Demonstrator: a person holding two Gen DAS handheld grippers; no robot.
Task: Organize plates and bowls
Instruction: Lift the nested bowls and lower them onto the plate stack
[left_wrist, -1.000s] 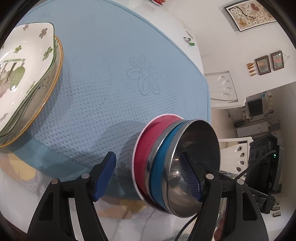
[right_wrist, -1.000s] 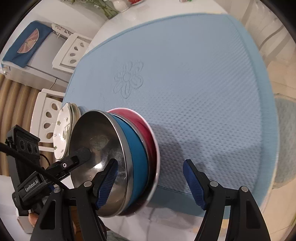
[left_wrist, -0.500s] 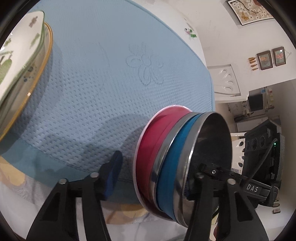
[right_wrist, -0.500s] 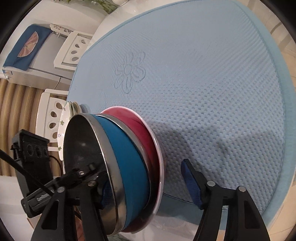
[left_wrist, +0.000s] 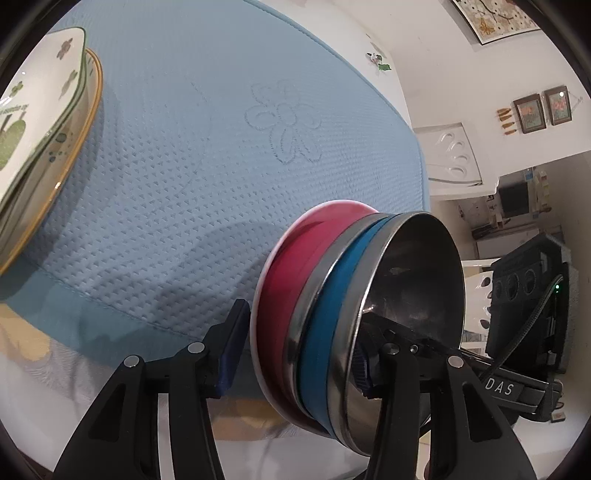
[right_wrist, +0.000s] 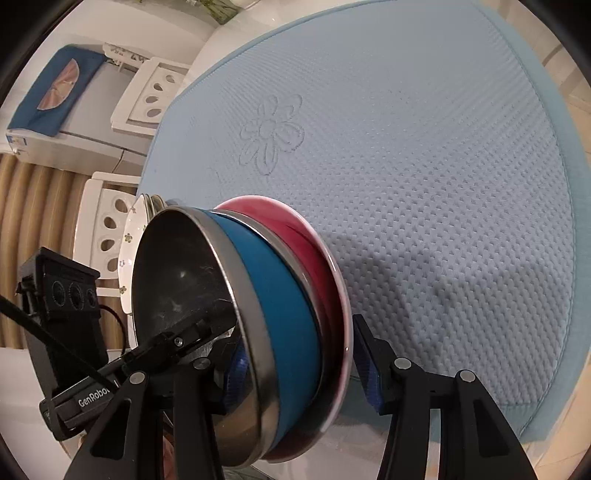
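A nested stack of bowls, red bowl (left_wrist: 284, 266) at the bottom, blue bowl (left_wrist: 332, 295) and steel inside (left_wrist: 413, 280), sits at the near edge of the light blue mat (left_wrist: 184, 155). My left gripper (left_wrist: 295, 354) closes around its rim, one finger outside the red bowl, one inside the steel one. My right gripper (right_wrist: 299, 373) grips the same stack (right_wrist: 280, 306) from the opposite side in the same way. A stack of floral plates (left_wrist: 33, 122) lies on the mat to the left; it also shows behind the bowls in the right wrist view (right_wrist: 136, 236).
The mat (right_wrist: 424, 147) covers most of a round white table (left_wrist: 44, 373). White chairs (right_wrist: 147, 96) stand beyond the table edge. A wall with framed pictures (left_wrist: 543, 110) is at the back right.
Both grippers have closed in from wide open onto the bowl stack's rim. The stack has tilted and shifted slightly; the plates came further into the left view.
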